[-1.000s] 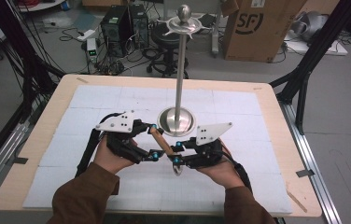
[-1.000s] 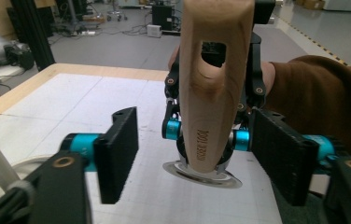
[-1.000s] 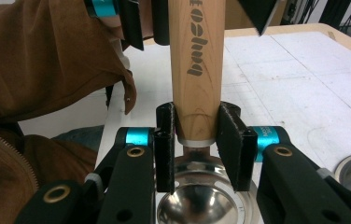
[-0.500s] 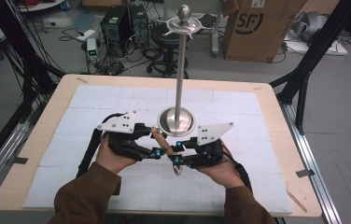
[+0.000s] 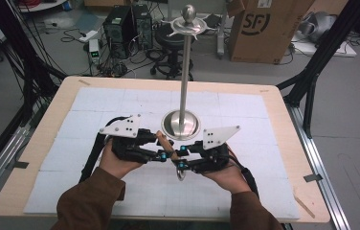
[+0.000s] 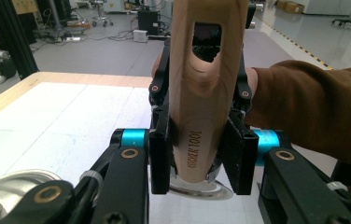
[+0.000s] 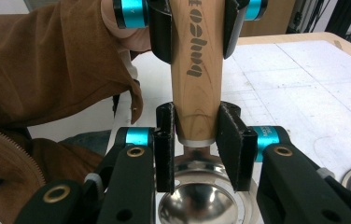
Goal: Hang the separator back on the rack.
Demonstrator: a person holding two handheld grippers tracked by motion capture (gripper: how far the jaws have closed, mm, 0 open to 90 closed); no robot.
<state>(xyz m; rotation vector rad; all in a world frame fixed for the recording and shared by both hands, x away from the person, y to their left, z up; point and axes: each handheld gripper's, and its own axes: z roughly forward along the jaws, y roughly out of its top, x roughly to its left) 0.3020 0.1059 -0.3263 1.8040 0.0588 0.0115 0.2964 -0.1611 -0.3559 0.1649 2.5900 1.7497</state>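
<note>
Left gripper [image 5: 161, 154], jaws just closed, and right gripper [image 5: 177, 158] both clamp the pale wooden handle [image 6: 201, 116] of a steel-bowled ladle [image 7: 197, 205], held level just before the polished metal stand [image 5: 182, 122] on the white-covered table [image 5: 264, 115].

I worked at a pale wooden table [image 5: 39, 143] covered with white mat tiles [image 5: 235, 103]. Beyond it the grey floor [image 5: 350, 96] carried tangled cables [image 5: 116, 67], two black computer towers [image 5: 128, 24], a stool [image 5: 171, 36] and a cardboard box [image 5: 259, 28]. Black frame legs [image 5: 317, 62] stood alongside.
</note>
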